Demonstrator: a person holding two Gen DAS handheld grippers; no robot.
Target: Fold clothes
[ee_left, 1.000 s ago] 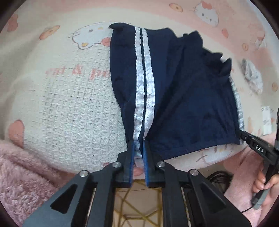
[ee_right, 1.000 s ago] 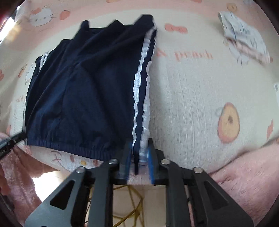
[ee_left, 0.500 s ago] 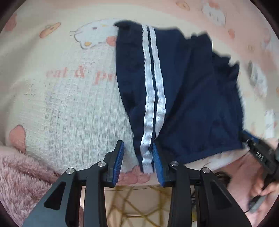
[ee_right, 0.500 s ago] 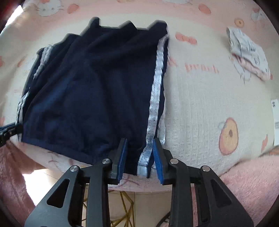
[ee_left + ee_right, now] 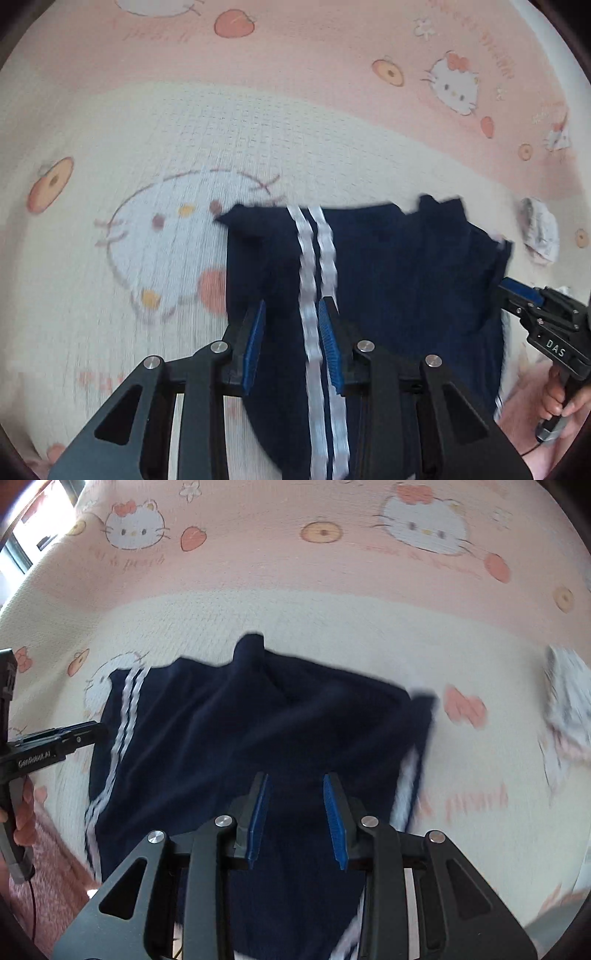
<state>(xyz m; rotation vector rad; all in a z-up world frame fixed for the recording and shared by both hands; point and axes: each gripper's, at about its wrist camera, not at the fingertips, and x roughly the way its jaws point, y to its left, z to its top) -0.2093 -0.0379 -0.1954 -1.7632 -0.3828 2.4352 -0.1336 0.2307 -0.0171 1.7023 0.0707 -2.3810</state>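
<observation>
A cream and pink cat-print blanket (image 5: 229,122) covers the surface, with no container in view. Navy shorts (image 5: 236,738) with white side stripes lie spread on it. The left gripper (image 5: 291,332) hangs over the striped edge, jaws partly apart, pads not pressing the cloth. The right gripper (image 5: 297,808), jaws likewise parted, hovers over plain navy fabric, holding nothing. A crumpled white cloth (image 5: 539,236) lies beside the shorts.

The shorts (image 5: 229,738) are dark blue with two white stripes. The blanket (image 5: 258,140) is pink and cream with white cats, red bows and orange peaches.
</observation>
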